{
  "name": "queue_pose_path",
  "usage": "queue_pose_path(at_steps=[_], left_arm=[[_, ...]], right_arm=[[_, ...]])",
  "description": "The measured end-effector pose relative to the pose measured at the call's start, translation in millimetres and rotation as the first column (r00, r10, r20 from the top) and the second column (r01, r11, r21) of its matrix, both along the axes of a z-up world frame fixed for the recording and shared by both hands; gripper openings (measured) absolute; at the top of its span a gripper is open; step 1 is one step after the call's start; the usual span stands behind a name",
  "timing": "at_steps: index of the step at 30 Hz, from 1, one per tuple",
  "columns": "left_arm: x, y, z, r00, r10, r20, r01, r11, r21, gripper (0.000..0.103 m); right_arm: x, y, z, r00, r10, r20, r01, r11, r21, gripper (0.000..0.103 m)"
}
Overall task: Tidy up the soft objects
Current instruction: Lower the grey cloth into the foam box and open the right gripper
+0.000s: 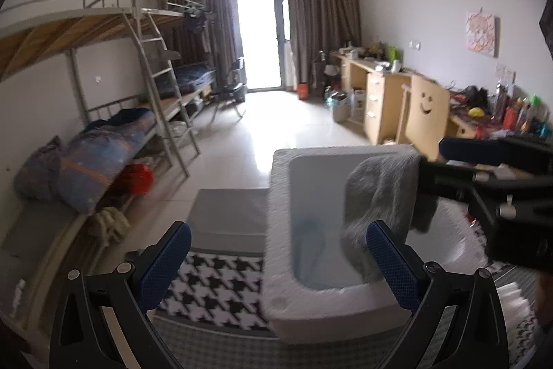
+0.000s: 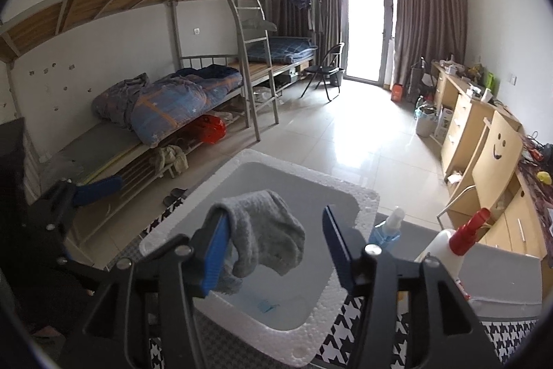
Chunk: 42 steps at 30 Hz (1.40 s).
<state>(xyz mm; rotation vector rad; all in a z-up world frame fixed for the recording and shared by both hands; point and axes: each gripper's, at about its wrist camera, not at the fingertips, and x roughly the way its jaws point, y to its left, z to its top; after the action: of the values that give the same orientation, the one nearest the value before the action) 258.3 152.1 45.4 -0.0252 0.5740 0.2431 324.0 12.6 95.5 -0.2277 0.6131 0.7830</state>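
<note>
A grey sock [image 2: 266,230] hangs over a white foam box [image 2: 366,196], draped on the left finger of my right gripper [image 2: 276,213]. That gripper's jaws stand apart and the far pad does not touch the sock. In the left wrist view the sock [image 1: 380,189] dangles from the right gripper [image 1: 435,161] above the box [image 1: 280,196]. My left gripper [image 1: 278,227] is open on the near side of the box, with nothing held. Something pale blue lies on the box floor.
The box stands on a houndstooth cloth [image 1: 214,286] beside a grey flat panel [image 1: 228,213]. A blue spray bottle [image 2: 387,227] and a white bottle with a red cap [image 2: 463,237] stand right of it. Bunk beds [image 2: 166,102] line the left wall and desks [image 2: 459,120] the right.
</note>
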Motion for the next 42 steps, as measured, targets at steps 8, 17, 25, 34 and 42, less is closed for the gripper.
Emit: queue_pose_path(at_steps=[8,17,25,34,42], left_arm=[[12,-4,-5,0.999,-0.036,-0.013,0.035,0.999,-0.017,0.102],[13,-1,-4,0.999,-0.049,-0.018,0.048,0.999,-0.025,0.102],[2,-19,3,0.985,-0.170,0.018,0.171,0.985,-0.035,0.102],[0,-29,3,0.964,-0.262,0.039,0.264,0.964,-0.032,0.102],[12,-12,4,0.983,-0.179,0.030,0.180,0.981,-0.077,0.101]], right_arm=[[-1,-1,0,0.999,0.032,-0.013,-0.032,0.999,0.004,0.059],[4,-5,-1,0.999,0.035,-0.031,-0.034,0.999,0.017,0.059],[13,-5,-3,0.999,0.015,-0.031,-0.015,1.000,0.017,0.059],[11,-5,1,1.000,0.003,-0.023,-0.002,1.000,0.023,0.059],[7,-3,-2,0.999,0.033,-0.030,-0.033,0.999,0.014,0.059]])
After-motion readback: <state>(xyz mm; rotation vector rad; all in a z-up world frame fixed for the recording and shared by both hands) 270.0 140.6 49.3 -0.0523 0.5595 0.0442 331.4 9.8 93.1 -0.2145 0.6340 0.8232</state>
